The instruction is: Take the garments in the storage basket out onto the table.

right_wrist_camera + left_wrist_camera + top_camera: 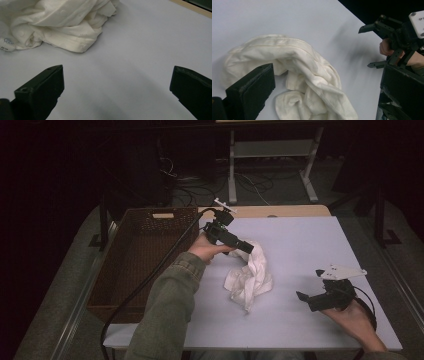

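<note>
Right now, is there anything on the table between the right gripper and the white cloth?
Nothing. In the right gripper view, bare table stretches from the open right gripper to the crumpled white cloth.

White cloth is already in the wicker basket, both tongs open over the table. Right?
Not quite. The white cloth lies crumpled on the table, beside the wicker basket, as the high view shows. Both tongs, left and right, are open.
</note>
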A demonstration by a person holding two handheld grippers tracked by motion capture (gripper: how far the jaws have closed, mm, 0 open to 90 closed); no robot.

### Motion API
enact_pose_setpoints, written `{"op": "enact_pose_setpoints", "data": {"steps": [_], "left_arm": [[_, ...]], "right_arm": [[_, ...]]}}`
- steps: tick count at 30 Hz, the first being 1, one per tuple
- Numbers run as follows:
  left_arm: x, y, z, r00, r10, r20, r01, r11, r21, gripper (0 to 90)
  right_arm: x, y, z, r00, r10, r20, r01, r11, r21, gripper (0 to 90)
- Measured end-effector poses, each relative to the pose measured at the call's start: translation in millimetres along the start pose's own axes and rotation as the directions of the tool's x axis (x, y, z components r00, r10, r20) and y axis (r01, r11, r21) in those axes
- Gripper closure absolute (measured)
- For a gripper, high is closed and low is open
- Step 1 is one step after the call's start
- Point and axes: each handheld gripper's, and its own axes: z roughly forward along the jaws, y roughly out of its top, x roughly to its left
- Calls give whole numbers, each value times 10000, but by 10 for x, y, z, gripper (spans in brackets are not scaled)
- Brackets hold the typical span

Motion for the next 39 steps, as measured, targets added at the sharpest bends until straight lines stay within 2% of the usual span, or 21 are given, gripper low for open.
{"op": "enact_pose_setpoints", "data": {"steps": [4,14,39], "left_arm": [[-10,-32,-173,9996,174,-239,-177,9998,-127,0],[0,-140,-379,9966,425,-703,-448,9985,-320,0],[54,-532,-810,9899,326,-1381,-494,9915,-1203,0]], "right_arm": [[-2,-1,2,10000,5,17,-5,10000,12,0],[-1,-3,4,10000,-6,22,6,10000,25,0],[-17,-8,-9,9997,231,-67,-231,9997,-99,0]]}}
